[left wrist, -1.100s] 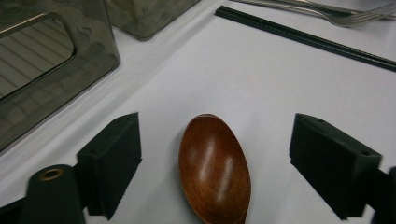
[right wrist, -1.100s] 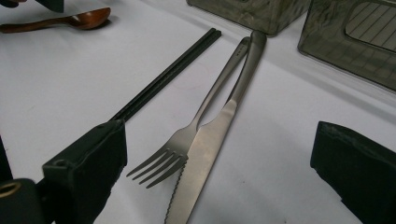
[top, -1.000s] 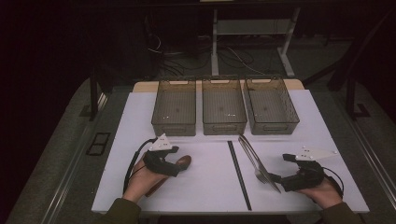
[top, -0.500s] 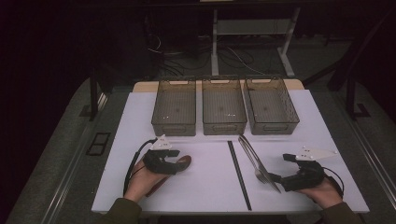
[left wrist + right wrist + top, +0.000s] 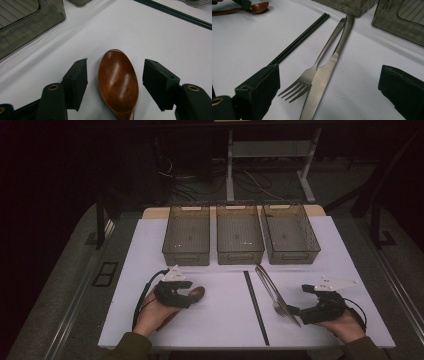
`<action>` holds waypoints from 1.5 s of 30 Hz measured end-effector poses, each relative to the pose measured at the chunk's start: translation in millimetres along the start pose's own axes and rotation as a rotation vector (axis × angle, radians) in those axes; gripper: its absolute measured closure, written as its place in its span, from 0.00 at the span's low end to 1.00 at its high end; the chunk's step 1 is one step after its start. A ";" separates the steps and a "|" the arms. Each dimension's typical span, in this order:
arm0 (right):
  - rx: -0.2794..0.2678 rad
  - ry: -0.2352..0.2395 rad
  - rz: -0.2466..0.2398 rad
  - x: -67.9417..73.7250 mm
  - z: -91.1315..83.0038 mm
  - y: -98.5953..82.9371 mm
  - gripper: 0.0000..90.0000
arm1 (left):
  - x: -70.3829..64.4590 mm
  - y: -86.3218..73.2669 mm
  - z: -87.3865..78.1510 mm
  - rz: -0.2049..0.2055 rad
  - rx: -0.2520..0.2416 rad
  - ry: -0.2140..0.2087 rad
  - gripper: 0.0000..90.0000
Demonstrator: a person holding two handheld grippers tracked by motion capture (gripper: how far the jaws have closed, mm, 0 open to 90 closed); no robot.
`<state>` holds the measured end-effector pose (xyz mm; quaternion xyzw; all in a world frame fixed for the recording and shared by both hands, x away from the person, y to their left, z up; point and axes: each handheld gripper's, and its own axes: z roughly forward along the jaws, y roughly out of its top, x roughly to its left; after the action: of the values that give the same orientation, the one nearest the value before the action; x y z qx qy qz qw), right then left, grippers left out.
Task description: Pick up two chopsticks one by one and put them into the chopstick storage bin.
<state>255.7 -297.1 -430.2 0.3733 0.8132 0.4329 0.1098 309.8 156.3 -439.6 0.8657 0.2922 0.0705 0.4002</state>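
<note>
A brown wooden spoon [image 5: 196,293] lies on the white table, left of centre. My left gripper [image 5: 186,295] is open and low over it, its jaws on either side of the spoon's bowl [image 5: 118,80] without touching it. A steel fork [image 5: 312,72] and a serrated knife [image 5: 325,72] lie side by side, handles pointing toward the bins. My right gripper [image 5: 332,87] is open, with the fork's tines and the knife's blade between its jaws. In the high view the right gripper [image 5: 296,310] sits at the near end of the fork and knife [image 5: 270,287].
A pair of black chopsticks [image 5: 256,306] lies lengthwise between the two hands. Three empty smoky plastic bins [image 5: 186,251] [image 5: 239,251] [image 5: 292,251] stand in a row at the back of the white table [image 5: 225,320]. Beyond them are a dark floor and cables.
My left gripper has edged slightly to the right over the spoon. The right gripper and the cutlery have not moved.
</note>
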 end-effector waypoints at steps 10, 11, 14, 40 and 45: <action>0.004 0.027 0.006 5.9 9.8 14.8 0.17 | -0.7 -0.1 1.7 0.009 0.007 0.010 0.27; 0.004 0.027 0.006 5.9 9.8 14.8 0.17 | -0.9 -0.2 2.0 0.009 0.008 0.009 0.27; 0.007 0.032 0.003 6.4 12.9 17.7 0.19 | -1.5 -0.5 2.8 0.009 0.005 0.014 0.24; 0.053 0.072 -0.013 6.9 59.8 54.0 0.64 | -7.0 -1.3 0.2 0.032 -0.009 0.004 0.15; 0.064 0.082 -0.013 6.9 64.8 58.6 0.70 | -7.8 -1.6 -0.8 0.032 -0.012 0.002 0.15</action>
<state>313.5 -231.6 -422.1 0.3529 0.8329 0.4210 0.0672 302.4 153.2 -439.3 0.8678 0.2783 0.0795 0.4039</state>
